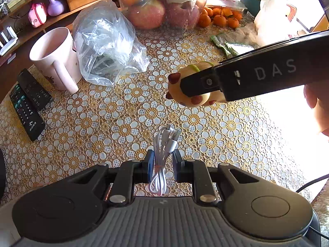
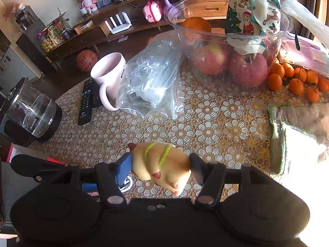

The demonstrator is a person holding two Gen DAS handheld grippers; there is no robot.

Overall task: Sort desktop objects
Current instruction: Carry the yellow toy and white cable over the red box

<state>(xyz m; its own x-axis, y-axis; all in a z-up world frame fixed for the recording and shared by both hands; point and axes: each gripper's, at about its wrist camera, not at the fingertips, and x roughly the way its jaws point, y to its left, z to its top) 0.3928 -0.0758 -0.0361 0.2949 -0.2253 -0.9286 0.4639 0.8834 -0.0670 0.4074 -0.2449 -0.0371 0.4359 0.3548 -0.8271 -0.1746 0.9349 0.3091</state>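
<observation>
My left gripper point(image 1: 163, 161) is shut on a bundled white USB cable point(image 1: 163, 156), which hangs between its fingers above the table. My right gripper point(image 2: 161, 161) is shut on a cream squishy toy point(image 2: 162, 165) with red spots and green stripes, held above the table. In the left wrist view the right gripper's finger point(image 1: 257, 76) reaches in from the right with the toy point(image 1: 189, 88) in it.
On the floral tablecloth point(image 1: 123, 113) stand a pink mug point(image 1: 55, 57), a clear plastic bag point(image 1: 104, 43), two black remotes point(image 1: 26, 105), a clear fruit bowl point(image 2: 230, 41), small oranges point(image 2: 296, 80) and a green-edged cloth point(image 2: 287, 140). A glass-jar appliance point(image 2: 30, 109) stands at the left.
</observation>
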